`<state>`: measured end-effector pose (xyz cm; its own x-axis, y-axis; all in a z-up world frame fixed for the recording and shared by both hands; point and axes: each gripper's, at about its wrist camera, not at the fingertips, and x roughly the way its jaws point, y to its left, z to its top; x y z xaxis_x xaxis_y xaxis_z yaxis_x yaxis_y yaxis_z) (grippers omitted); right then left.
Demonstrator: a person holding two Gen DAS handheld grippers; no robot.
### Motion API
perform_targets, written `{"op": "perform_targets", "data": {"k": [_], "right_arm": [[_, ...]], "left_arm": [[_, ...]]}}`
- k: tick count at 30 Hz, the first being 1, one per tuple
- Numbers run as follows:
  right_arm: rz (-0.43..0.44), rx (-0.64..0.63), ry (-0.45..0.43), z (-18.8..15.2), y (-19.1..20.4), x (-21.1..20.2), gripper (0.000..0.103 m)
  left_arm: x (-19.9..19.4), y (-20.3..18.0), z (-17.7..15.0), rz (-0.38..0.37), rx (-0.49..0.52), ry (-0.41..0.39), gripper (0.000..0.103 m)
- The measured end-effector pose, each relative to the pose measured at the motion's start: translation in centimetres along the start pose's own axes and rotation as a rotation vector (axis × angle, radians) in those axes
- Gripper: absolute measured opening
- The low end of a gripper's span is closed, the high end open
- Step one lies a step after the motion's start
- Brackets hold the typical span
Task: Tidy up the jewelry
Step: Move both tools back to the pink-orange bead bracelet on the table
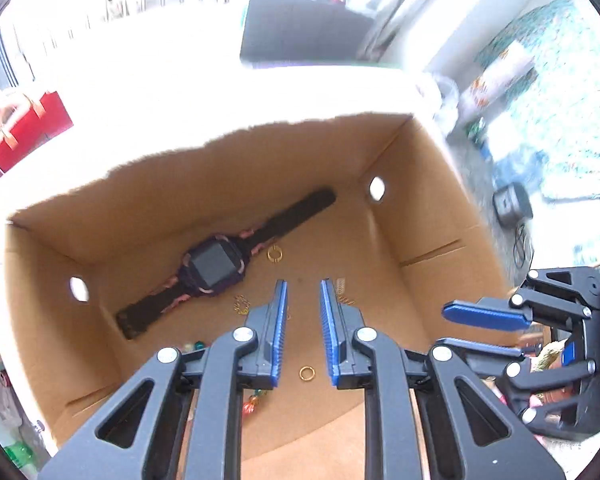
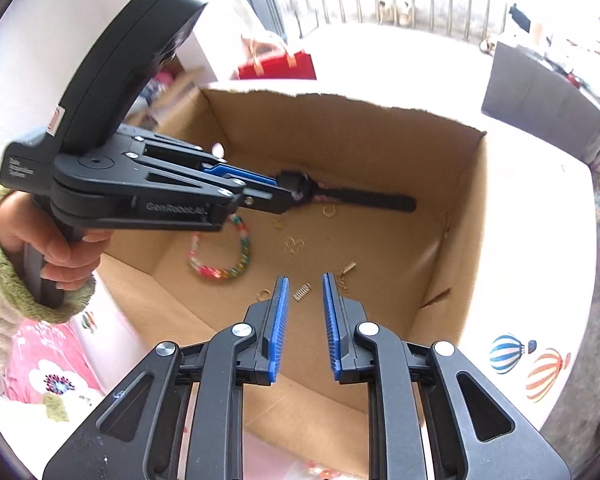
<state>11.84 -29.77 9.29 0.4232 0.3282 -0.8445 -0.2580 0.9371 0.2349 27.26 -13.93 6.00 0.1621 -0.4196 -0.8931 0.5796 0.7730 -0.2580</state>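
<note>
An open cardboard box (image 1: 220, 176) holds the jewelry. A black watch with pink trim (image 1: 212, 266) lies aslant along its far wall. Around it sit small gold rings (image 1: 306, 373) and gold charms (image 1: 242, 304). My left gripper (image 1: 304, 284) hovers over the box floor, open, with nothing between its blue pads. In the right wrist view a colourful bead bracelet (image 2: 220, 258) lies left of centre and a small gold spring piece (image 2: 302, 291) lies on the floor below my right gripper (image 2: 305, 280), which is open and empty. The left gripper (image 2: 278, 188), held by a hand, partly hides the watch (image 2: 364, 200).
A red gift bag (image 2: 278, 65) stands beyond the box's torn far edge (image 2: 340, 98). A grey box (image 2: 540, 92) is at the back right. White cloth with balloon prints (image 2: 528, 360) lies right of the box. The right gripper (image 1: 448, 328) hangs at the box's right wall.
</note>
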Motion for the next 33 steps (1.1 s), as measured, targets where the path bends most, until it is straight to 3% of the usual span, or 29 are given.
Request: {"op": "perform_targets", "data": {"k": [4, 8, 11, 14, 17, 19, 22, 27, 33], "right_arm": [[0.034, 0.06, -0.144, -2.3, -0.2, -5.6, 0.024], [0.049, 0.129, -0.259, -6.8, -0.6, -9.8, 0.03], [0.062, 0.177, -0.273, -9.7, -0.2, -10.9, 0.033], [0.004, 0.2, -0.227, -12.3, 0.9, -9.0, 0.033], [0.0, 0.247, -0.159, -14.1, 1.5, -5.9, 0.033], [-0.035, 0.265, -0.121, -14.7, 1.6, -3.9, 0.032], [-0.063, 0.294, -0.096, -15.2, 1.6, -2.0, 0.031], [-0.08, 0.334, -0.104, -15.5, 1.0, -0.9, 0.026], [-0.072, 0.369, -0.1, -16.0, 0.1, -0.1, 0.025]], "left_arm": [[-6.7, -0.7, -2.5, -0.015, 0.038, -0.171, 0.016], [-12.5, -2.9, -8.4, 0.026, 0.11, -0.301, 0.021], [-14.3, -5.0, -13.8, 0.043, 0.196, -0.36, 0.026], [-12.2, -6.8, -18.3, 0.049, 0.228, -0.329, 0.028], [-7.4, -7.1, -20.3, 0.051, 0.167, -0.241, 0.028], [-4.2, -7.0, -20.7, 0.049, 0.126, -0.206, 0.028], [-1.6, -7.3, -20.9, 0.082, 0.125, -0.22, 0.028], [1.1, -9.1, -20.6, 0.077, 0.209, -0.256, 0.028], [4.2, -10.2, -19.7, 0.097, 0.255, -0.231, 0.028]]}}
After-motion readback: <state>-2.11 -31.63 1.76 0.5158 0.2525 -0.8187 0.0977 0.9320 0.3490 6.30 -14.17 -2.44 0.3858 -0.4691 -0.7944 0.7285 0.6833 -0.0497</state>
